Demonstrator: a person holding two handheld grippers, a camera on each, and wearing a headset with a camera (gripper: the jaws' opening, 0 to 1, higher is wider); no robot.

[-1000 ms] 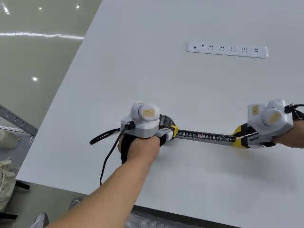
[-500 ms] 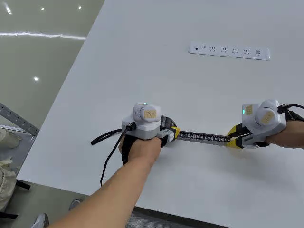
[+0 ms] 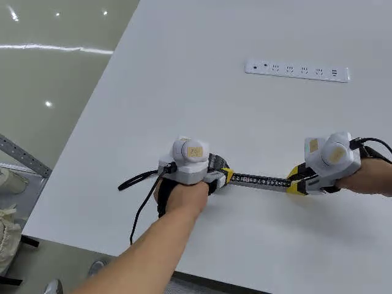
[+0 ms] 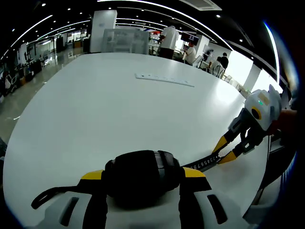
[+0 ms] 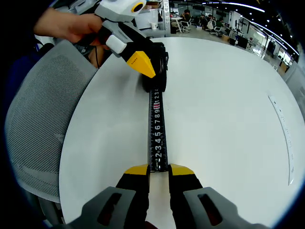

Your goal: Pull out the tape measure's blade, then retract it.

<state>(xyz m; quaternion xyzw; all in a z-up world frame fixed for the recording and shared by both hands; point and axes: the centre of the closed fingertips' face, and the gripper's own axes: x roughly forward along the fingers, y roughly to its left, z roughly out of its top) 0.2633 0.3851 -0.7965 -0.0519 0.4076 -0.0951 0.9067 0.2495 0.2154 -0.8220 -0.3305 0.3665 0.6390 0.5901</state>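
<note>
A black tape measure case (image 4: 143,177) sits between the yellow-tipped jaws of my left gripper (image 3: 215,176), which is shut on it. The case (image 5: 156,67) rests on the white table. Its dark numbered blade (image 3: 260,180) runs out to the right, flat over the table, to my right gripper (image 3: 294,180). In the right gripper view the blade (image 5: 157,138) ends between the yellow jaw tips of the right gripper (image 5: 158,170), which is shut on the blade's end. In the left gripper view the right gripper (image 4: 224,152) holds the blade's far end (image 4: 202,164).
A white power strip (image 3: 297,70) lies flat at the far side of the white table (image 3: 184,92). A black cable (image 3: 138,184) trails from the left gripper toward the table's near edge. A grey mesh chair (image 5: 43,119) stands by the table. People stand in the background (image 4: 167,40).
The right gripper has moved left toward the case, and the drawn-out length of blade has become shorter. The left gripper keeps the case in place.
</note>
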